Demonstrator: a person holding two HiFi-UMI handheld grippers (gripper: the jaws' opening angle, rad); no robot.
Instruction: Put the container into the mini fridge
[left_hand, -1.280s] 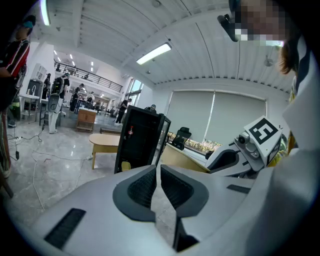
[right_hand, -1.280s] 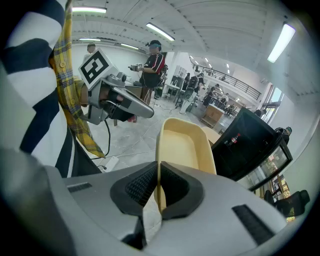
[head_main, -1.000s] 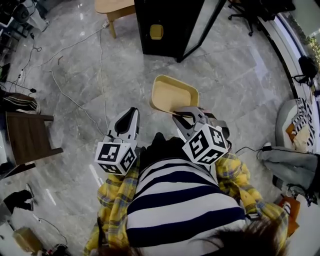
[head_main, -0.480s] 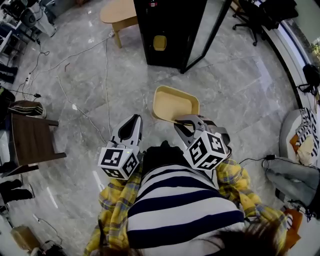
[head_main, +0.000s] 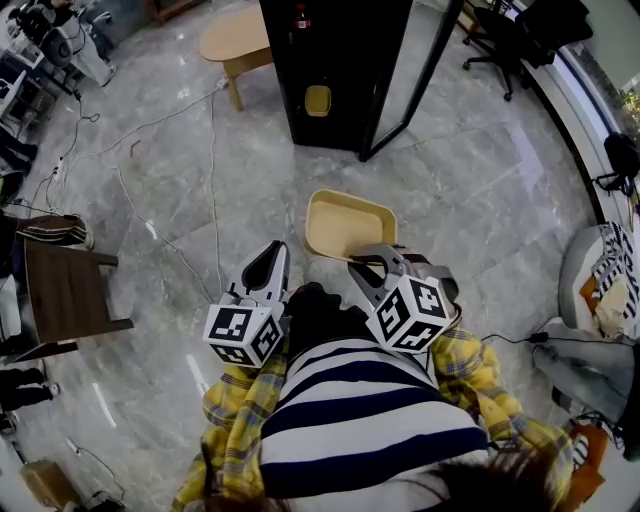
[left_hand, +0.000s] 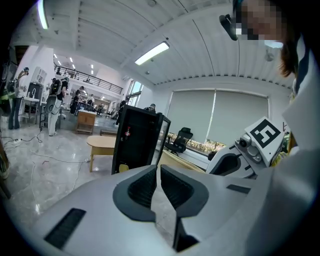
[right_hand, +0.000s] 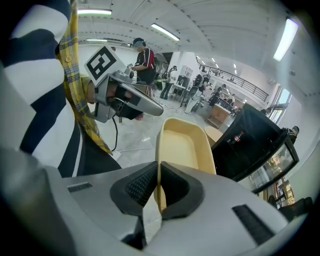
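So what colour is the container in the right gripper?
Pale yellow rectangular container, clearest in the right gripper view.

Left gripper (head_main: 266, 255) held low before the torso, jaws closed and empty, right gripper (head_main: 368, 258) beside it, jaws pinching the container (head_main: 345, 222) rim

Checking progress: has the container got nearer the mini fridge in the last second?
No. The gap between the container and the mini fridge looks unchanged; the whole view just slid down.
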